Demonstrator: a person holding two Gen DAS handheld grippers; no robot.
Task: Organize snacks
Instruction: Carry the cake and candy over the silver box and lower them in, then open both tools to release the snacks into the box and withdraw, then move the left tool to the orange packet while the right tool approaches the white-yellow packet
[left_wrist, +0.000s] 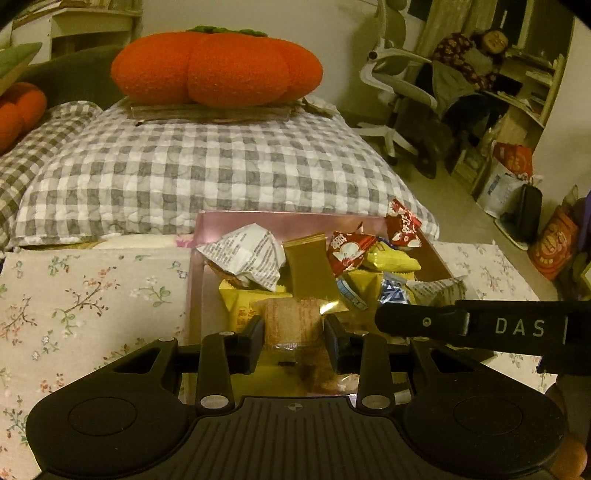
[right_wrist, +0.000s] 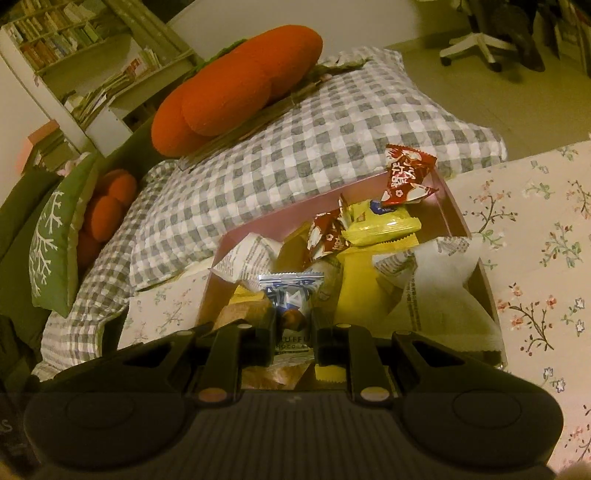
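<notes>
Gripping light, crinkly packets over the pink box (left_wrist: 197, 258) of snacks, the left gripper (left_wrist: 294, 334) is pinching a soft beige wafer pack (left_wrist: 293, 319) and the right gripper (right_wrist: 294, 332) a slippery blue chocolate wrapper (right_wrist: 291, 295), both mid-body.

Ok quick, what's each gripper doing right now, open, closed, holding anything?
Left gripper: shut on the clear-wrapped pastry packet, over the pink box.
Right gripper: shut on the blue and silver truffle packet.
</notes>
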